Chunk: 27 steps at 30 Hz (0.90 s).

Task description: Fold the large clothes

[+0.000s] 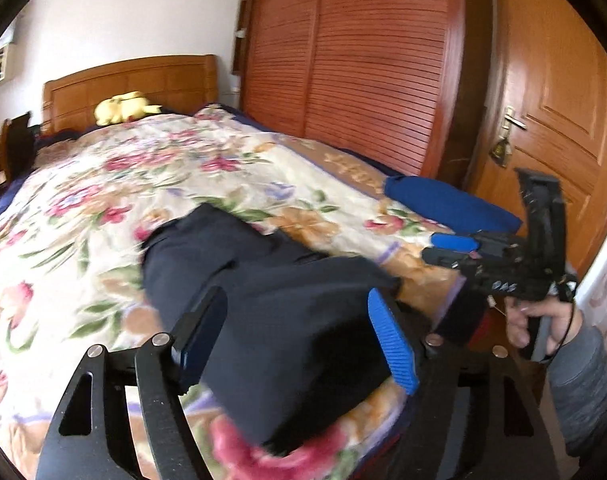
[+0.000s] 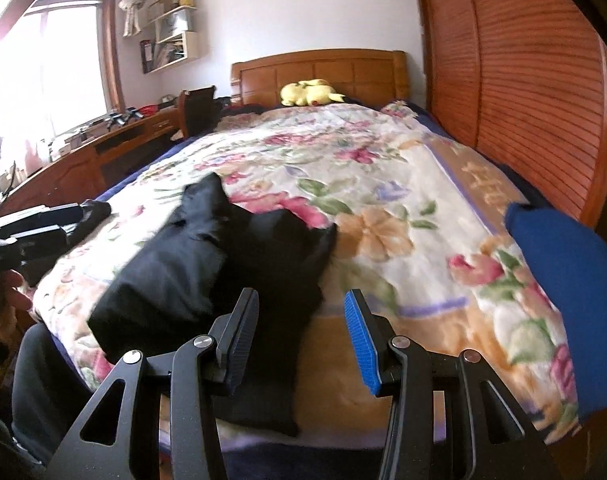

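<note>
A dark navy garment (image 1: pixel 263 300) lies crumpled on the flowered bedspread (image 1: pixel 103 184) near the bed's foot; it also shows in the right wrist view (image 2: pixel 207 264). My left gripper (image 1: pixel 299 332) is open, its blue-padded fingers (image 1: pixel 391 344) spread just above the garment's near end. My right gripper (image 2: pixel 301 340) is open and empty above the garment's near right corner. The right gripper also shows in the left wrist view (image 1: pixel 447 250), held by a hand at the bed's right edge. The left gripper shows in the right wrist view (image 2: pixel 67 220) at the left.
A folded blue garment (image 2: pixel 563 280) lies at the bed's right edge, also in the left wrist view (image 1: pixel 447 200). A yellow plush toy (image 2: pixel 309 92) sits by the headboard. A slatted wooden wardrobe (image 1: pixel 351 60) and door (image 1: pixel 551 92) stand right; a desk (image 2: pixel 83 148) stands left.
</note>
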### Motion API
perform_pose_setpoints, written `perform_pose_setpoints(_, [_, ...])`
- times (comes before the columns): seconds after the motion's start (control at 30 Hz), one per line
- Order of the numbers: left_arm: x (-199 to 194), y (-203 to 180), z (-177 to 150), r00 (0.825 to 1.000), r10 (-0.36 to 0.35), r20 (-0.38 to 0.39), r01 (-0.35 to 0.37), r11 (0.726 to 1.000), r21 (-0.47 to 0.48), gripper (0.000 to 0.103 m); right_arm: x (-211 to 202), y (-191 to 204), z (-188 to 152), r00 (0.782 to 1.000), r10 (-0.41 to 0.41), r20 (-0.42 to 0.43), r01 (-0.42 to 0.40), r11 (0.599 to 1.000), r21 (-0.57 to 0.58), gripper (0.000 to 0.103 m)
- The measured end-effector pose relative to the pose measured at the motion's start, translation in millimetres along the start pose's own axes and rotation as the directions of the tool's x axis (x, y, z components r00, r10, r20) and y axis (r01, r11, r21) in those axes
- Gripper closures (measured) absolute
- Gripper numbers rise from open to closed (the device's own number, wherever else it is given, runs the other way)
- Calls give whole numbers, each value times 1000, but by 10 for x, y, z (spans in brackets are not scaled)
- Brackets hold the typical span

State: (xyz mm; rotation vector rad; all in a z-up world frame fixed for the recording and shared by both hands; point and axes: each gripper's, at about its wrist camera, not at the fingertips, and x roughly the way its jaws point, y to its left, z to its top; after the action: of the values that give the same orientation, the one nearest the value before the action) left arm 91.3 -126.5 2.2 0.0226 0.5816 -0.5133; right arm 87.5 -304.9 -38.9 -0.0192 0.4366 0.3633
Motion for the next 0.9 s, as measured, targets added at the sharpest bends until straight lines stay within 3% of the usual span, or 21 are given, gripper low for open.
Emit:
perform_pose_setpoints(0.27, [-69, 535, -306, 995, 97, -24, -99, 992, -75, 28, 203, 406, 196, 995, 98, -14, -99, 993, -66, 56])
perform_pose_setpoints(0.57, [-88, 805, -653, 986, 151, -65, -158, 979, -126, 28, 504, 549, 218, 994, 84, -74, -93, 988, -126, 56])
perform_pose_setpoints(0.9, [-124, 976, -839, 986, 151, -74, -162, 971, -173, 28, 675, 588, 205, 986, 83, -147, -101, 988, -116, 56])
